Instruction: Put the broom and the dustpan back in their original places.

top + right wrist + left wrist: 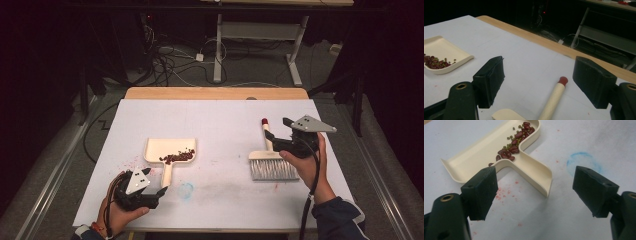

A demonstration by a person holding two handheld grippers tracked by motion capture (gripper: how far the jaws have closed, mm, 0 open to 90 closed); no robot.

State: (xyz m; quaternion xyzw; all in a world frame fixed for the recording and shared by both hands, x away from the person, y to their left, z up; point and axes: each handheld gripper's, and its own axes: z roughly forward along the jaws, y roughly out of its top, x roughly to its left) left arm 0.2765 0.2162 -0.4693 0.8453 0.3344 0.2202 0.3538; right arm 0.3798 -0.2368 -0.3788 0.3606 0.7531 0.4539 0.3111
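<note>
From above, we've got the dustpan (pixel 170 152) sitting left of middle on the white table (pixel 220 110), with a little heap of beans (pixel 176 157) along its near side. Our left gripper (pixel 159 191) hangs right at the end of the pan's handle, while the right gripper (pixel 272 131) sits over the brush (pixel 270 162), which lies flat well off to the right, bristles toward us. In the left gripper view the jaws stand wide apart with nothing between them, and the pan's handle end lies just ahead, with red and green beans (pixel 514 143) piled where the handle meets the tray. In the right gripper view those jaws gape too, and the brush handle (pixel 555 96) with its red tip (pixel 563 80) lies on the table between them, untouched by either pad. So we reckon the sweeping part is pretty much done and the brush has been set down. Next up looks like the left one closing on the pan handle, and we'd need to lift it level so the beans don't roll out.
</note>
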